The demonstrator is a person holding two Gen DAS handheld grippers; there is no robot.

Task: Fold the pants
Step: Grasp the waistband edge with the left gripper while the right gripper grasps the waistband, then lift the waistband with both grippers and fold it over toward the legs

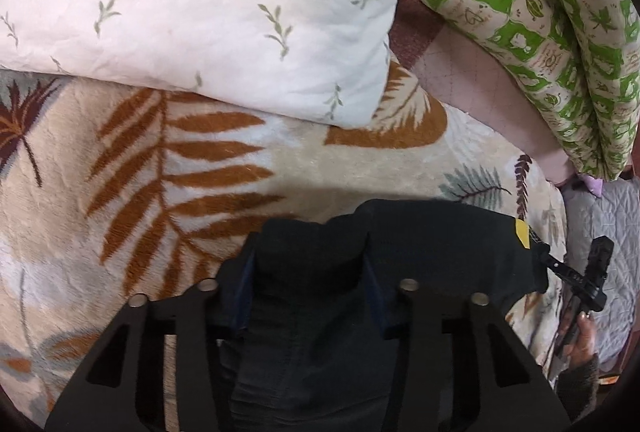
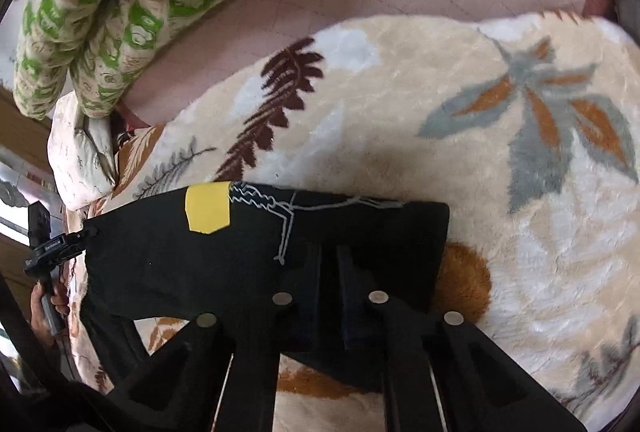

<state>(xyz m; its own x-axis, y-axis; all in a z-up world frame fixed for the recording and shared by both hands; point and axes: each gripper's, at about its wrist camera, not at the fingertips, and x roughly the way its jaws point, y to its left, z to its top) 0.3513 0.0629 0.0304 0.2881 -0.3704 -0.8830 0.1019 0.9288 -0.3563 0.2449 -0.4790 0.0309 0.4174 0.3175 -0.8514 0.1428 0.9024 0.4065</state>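
the black pants lay on the fluffy leaf-print blanket covering the bed, bunched into a short, thick bundle with a yellow patch and white stitching on the upper layer. the left gripper was clamped on a fold of the dark cloth, which filled the gap between its fingers; beyond it sat a white pillow, and ahead to its right a green patterned quilt. the right gripper was narrowed on the pants' edge, the fabric spreading to its left. judging from the compact shape, a fold was being carried over or laid down, fairly late in the task. the next move probably called for lowering both held edges together, lining them up with the layer beneath, then letting go and smoothing.
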